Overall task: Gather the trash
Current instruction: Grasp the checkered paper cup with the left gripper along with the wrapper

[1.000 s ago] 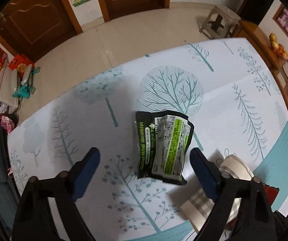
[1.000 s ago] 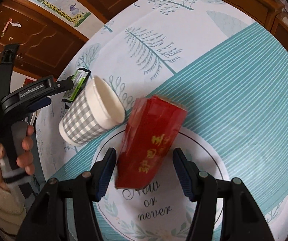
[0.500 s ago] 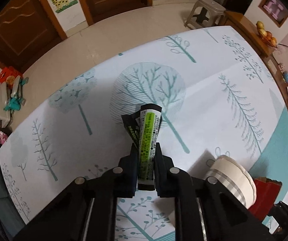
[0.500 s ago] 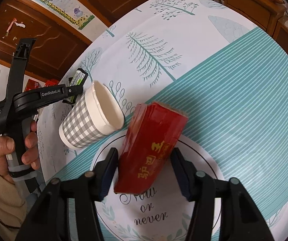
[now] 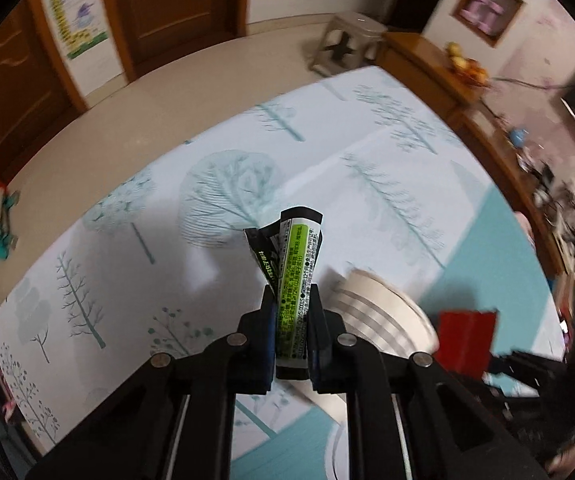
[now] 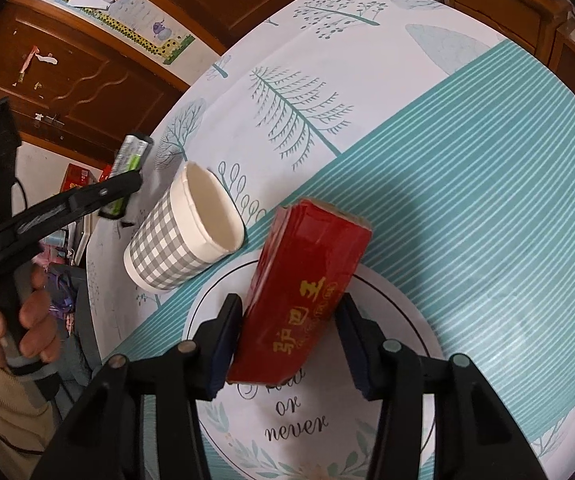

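In the left wrist view, the left gripper fills the near edge, its jaws pinching a crumpled black and green wrapper that stands up between them, lifted clear of the tabletop. Just beyond on the right lies a checked paper cup on its side, and next to that a red packet. The tabletop is covered in white cloth printed with pale trees, with a teal band at the right. Farther off are a beige floor, a stool and brown doors. In the right wrist view, the right gripper is nearest, its jaws spread on either side of the red packet; the left jaw looks close against it, the right jaw stands apart. The packet is tilted above a white plate with printed words. Beyond it on the left the cup lies with its mouth towards the packet. Farther left, a hand holds the left gripper with the wrapper raised in the air.
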Demonstrator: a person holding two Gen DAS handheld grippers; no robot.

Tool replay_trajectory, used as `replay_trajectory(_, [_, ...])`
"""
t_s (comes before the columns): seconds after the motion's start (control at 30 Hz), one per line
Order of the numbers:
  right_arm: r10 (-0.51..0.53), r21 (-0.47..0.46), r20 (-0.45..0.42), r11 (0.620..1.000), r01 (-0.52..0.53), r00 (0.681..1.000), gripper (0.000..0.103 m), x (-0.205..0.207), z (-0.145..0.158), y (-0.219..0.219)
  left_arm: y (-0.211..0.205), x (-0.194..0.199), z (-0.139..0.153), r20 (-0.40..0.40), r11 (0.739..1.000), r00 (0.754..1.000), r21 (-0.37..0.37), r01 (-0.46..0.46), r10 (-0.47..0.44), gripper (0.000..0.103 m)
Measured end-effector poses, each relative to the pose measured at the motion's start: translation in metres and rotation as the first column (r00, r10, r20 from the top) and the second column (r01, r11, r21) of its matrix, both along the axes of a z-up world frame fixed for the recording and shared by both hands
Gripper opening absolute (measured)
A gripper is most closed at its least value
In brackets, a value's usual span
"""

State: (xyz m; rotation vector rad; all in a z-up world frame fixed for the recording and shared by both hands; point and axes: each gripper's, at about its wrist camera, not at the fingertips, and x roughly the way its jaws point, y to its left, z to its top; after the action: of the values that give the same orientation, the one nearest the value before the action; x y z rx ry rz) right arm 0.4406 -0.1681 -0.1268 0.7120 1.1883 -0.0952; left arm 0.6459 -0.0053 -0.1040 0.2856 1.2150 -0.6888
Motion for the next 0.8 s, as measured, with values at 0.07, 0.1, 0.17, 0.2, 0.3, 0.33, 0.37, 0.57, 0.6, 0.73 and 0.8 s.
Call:
replay_trajectory(0.07, [-0.003,0.001,0.000,1.000,0.003,1.000,0.048,-0.001,0.000,-0.001,-0.001,-0.008,0.005,-0.009,0.999,0.999,-0.008,0.041,-0.041,0.010])
replay_trajectory(0.1, [-0.005,0.002,-0.001,1.000,0.005,1.000,0.048,-0.002,0.000,-0.001,-0.001,-0.011,0.007,-0.013,0.998,0.998,-0.011,0.057,-0.057,0.010])
replay_trajectory(0.17, [-0.009,0.006,-0.001,1.000,0.009,1.000,0.048,-0.003,0.000,-0.002,-0.001,-0.021,0.010,-0.025,0.994,0.994,-0.020,0.105,-0.105,0.010])
replay_trajectory(0.2, [-0.010,0.007,-0.001,1.000,0.010,1.000,0.048,-0.004,0.000,-0.002,-0.003,-0.026,0.012,-0.032,0.990,0.990,-0.027,0.135,-0.136,0.010])
replay_trajectory(0.3, [-0.009,0.006,0.000,1.000,0.009,1.000,0.048,-0.006,-0.001,-0.001,-0.009,-0.042,0.016,-0.036,0.980,0.979,-0.024,0.199,-0.199,0.010])
replay_trajectory(0.33, [-0.009,0.005,0.000,1.000,0.009,1.000,0.048,-0.007,-0.001,-0.001,-0.012,-0.046,0.015,-0.034,0.975,0.975,-0.009,0.220,-0.220,0.010])
replay_trajectory(0.37, [-0.009,0.006,-0.001,1.000,0.009,1.000,0.048,-0.008,-0.001,-0.001,-0.014,-0.050,0.014,-0.037,0.972,0.971,0.004,0.237,-0.237,0.011])
replay_trajectory(0.57, [-0.018,0.010,-0.003,1.000,0.018,1.000,0.048,-0.010,-0.003,-0.003,-0.021,-0.056,0.010,-0.045,0.962,0.963,0.048,0.269,-0.267,0.023])
replay_trajectory(0.6, [-0.019,0.011,-0.003,1.000,0.019,1.000,0.048,-0.011,-0.003,-0.004,-0.022,-0.056,0.010,-0.042,0.960,0.961,0.054,0.276,-0.274,0.032])
replay_trajectory(0.73, [-0.028,0.014,-0.004,1.000,0.028,1.000,0.048,-0.016,-0.003,-0.006,-0.028,-0.066,0.009,-0.005,0.943,0.950,0.121,0.310,-0.312,0.040])
replay_trajectory(0.8, [-0.034,0.017,-0.003,0.999,0.034,0.999,0.048,-0.018,-0.003,-0.007,-0.030,-0.068,0.008,0.005,0.937,0.946,0.138,0.321,-0.325,0.043])
